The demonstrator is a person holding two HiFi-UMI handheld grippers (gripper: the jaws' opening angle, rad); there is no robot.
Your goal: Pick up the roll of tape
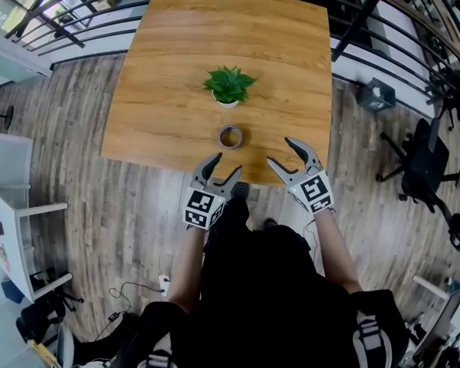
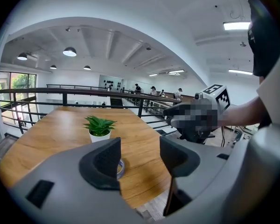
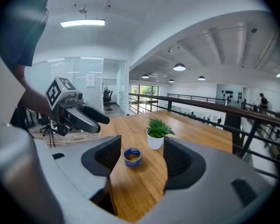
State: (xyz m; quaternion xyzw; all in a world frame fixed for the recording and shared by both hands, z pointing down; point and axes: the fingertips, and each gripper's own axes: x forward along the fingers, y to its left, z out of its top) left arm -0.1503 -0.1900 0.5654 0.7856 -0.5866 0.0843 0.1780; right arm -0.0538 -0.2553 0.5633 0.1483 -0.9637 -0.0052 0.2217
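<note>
**A:** Two grippers, status?

**B:** Both empty. Left gripper (image 1: 225, 165) has its jaws apart with nothing between the pads. Right gripper (image 1: 280, 151) has its jaws spread wide, also gripping nothing.

**A:** Roll of tape?

**B:** Roll of tape (image 1: 230, 136) lies flat on the wooden table (image 1: 161, 67), near the person's edge, just in front of the potted plant (image 1: 228, 87). Grippers hover over that edge, one on each side, not touching it. Right gripper view frames it between the jaws, farther out.
</note>
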